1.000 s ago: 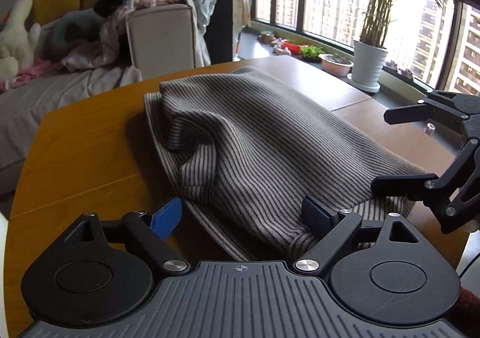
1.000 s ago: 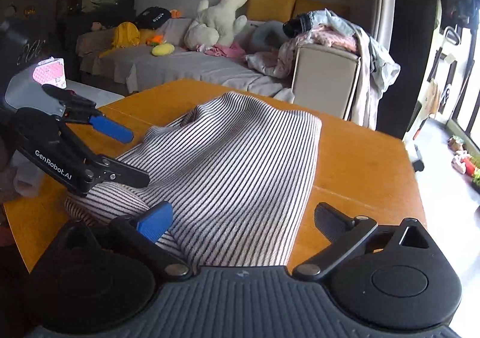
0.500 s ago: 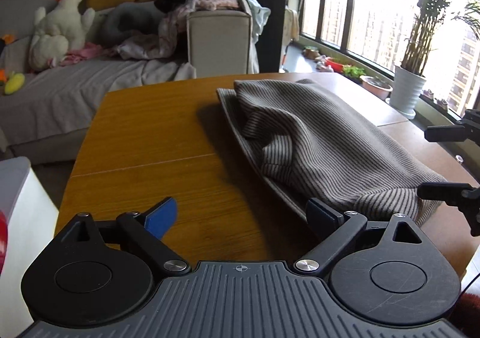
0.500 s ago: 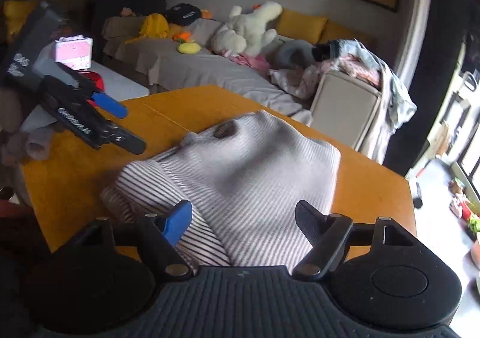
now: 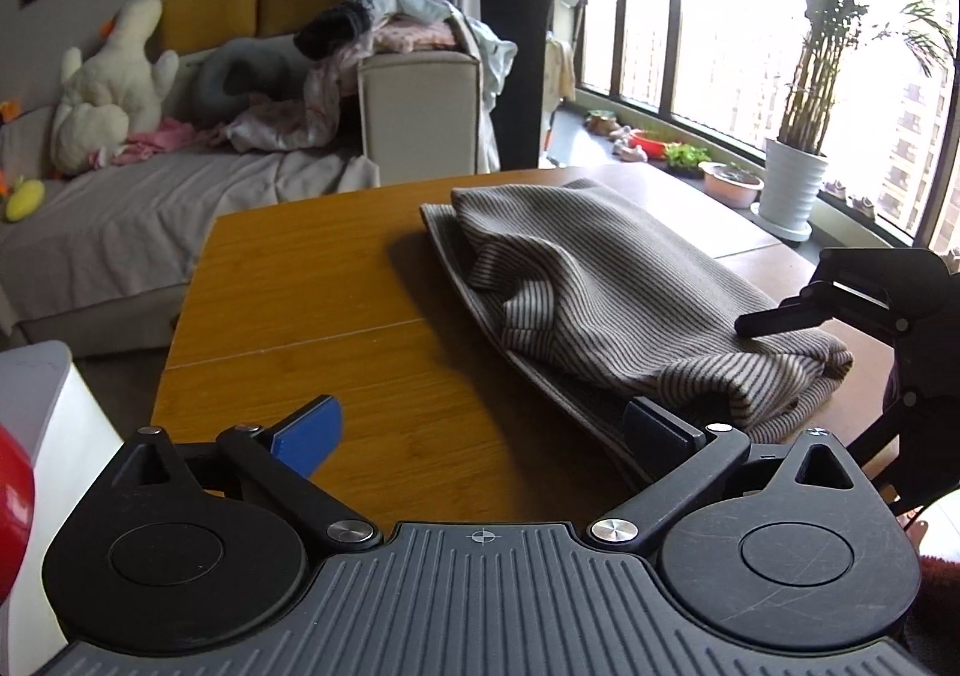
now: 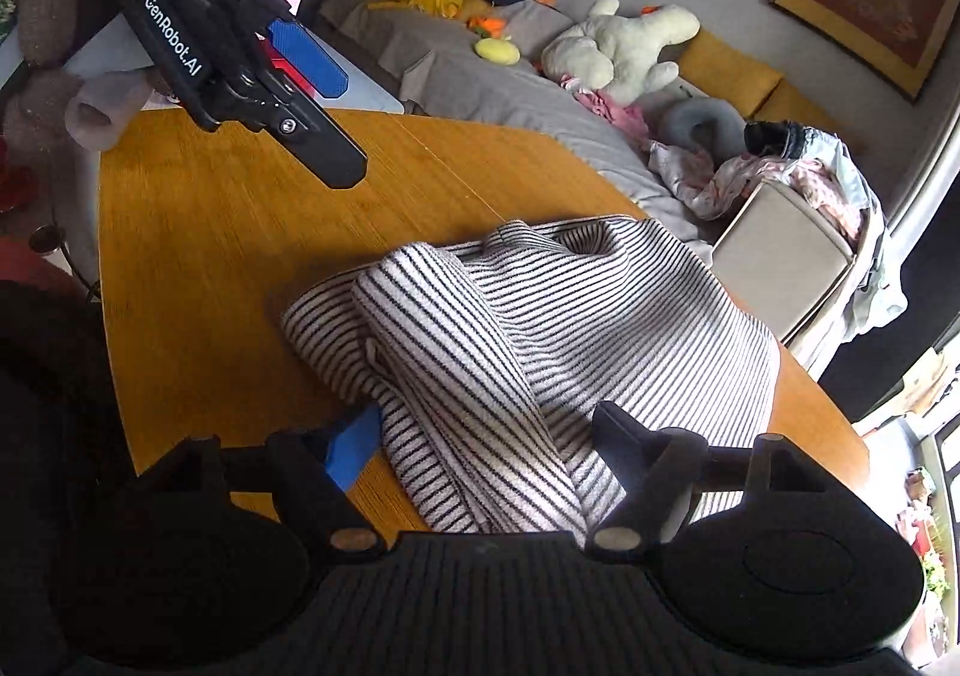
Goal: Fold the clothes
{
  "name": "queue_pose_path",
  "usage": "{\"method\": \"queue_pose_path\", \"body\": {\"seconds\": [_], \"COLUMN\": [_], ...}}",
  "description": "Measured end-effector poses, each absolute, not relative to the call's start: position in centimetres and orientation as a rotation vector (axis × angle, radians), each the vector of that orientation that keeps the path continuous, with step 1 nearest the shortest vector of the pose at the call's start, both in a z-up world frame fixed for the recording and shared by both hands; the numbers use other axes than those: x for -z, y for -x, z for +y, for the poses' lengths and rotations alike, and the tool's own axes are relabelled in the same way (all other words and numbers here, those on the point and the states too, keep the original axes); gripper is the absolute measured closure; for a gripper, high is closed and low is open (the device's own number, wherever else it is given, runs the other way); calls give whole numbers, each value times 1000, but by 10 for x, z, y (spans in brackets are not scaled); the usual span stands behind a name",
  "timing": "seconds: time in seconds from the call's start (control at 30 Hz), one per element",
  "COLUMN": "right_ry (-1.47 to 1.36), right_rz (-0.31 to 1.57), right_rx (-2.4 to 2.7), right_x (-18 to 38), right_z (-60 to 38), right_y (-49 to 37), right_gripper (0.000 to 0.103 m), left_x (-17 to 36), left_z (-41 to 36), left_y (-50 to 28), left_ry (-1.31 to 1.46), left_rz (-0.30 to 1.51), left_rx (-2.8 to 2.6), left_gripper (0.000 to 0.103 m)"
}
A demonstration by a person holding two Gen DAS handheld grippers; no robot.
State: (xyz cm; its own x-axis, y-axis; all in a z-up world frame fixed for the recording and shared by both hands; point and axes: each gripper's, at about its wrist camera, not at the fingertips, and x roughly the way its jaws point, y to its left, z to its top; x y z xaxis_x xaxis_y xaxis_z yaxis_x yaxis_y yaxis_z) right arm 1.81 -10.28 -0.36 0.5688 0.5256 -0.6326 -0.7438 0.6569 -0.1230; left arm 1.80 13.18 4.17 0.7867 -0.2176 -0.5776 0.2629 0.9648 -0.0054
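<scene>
A grey-and-black striped knit garment (image 5: 600,292) lies folded in a thick bundle on the orange wooden table (image 5: 300,316). My left gripper (image 5: 480,427) is open and holds nothing; it hangs over bare wood, left of the bundle. My right gripper (image 5: 780,295) comes in from the right, its lower finger against the bundle's near end. In the right wrist view the garment (image 6: 540,328) shows a rolled fold on top. There my right gripper (image 6: 489,436) stands open just above its near edge. The left gripper (image 6: 336,117) hovers open over the table (image 6: 210,232) at the upper left.
Behind the table stands a grey sofa (image 5: 120,208) with a white plush toy (image 5: 108,93) and a heap of clothes (image 5: 390,27) on its arm. A potted plant (image 5: 792,184) stands by the window. A white box (image 5: 36,436) sits beside the table's left edge.
My left gripper has drawn back to the left, off the garment. My right gripper has risen and tipped downward. The garment's near end now lies rolled over on itself.
</scene>
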Motion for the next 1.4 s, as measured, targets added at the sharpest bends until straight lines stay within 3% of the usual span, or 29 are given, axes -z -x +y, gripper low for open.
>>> {"method": "queue_pose_path", "body": {"seconds": [0.17, 0.47, 0.63, 0.77, 1.0, 1.03, 1.1, 1.2, 1.4], "right_ry": [234, 261, 332, 585, 721, 723, 729, 685, 689], "right_rz": [678, 607, 540, 395, 320, 317, 311, 325, 360], "right_rx": [-763, -762, -758, -731, -611, -602, -584, -597, -601], "right_x": [-1, -3, -3, 6, 32, 31, 31, 13, -2], "right_z": [-112, -118, -119, -106, -85, -83, -79, -84, -91], "right_y": [-37, -30, -18, 22, 24, 22, 19, 15, 13], "right_gripper": [49, 49, 31, 31, 31, 33, 62, 70, 71], "left_x": [-34, -4, -3, -18, -28, -29, -30, -33, -53], "left_z": [114, 69, 71, 84, 82, 83, 86, 91, 113], "left_y": [-14, -21, -43, -53, -58, -59, -61, -58, -42], "left_ry": [-143, -332, -294, -180, -143, -132, -108, -82, -19], "left_rz": [629, 659, 668, 676, 680, 683, 688, 683, 612], "left_rx": [342, 415, 354, 343, 335, 334, 335, 340, 359], "left_gripper": [0, 0, 0, 0, 0, 0, 0, 0, 0]}}
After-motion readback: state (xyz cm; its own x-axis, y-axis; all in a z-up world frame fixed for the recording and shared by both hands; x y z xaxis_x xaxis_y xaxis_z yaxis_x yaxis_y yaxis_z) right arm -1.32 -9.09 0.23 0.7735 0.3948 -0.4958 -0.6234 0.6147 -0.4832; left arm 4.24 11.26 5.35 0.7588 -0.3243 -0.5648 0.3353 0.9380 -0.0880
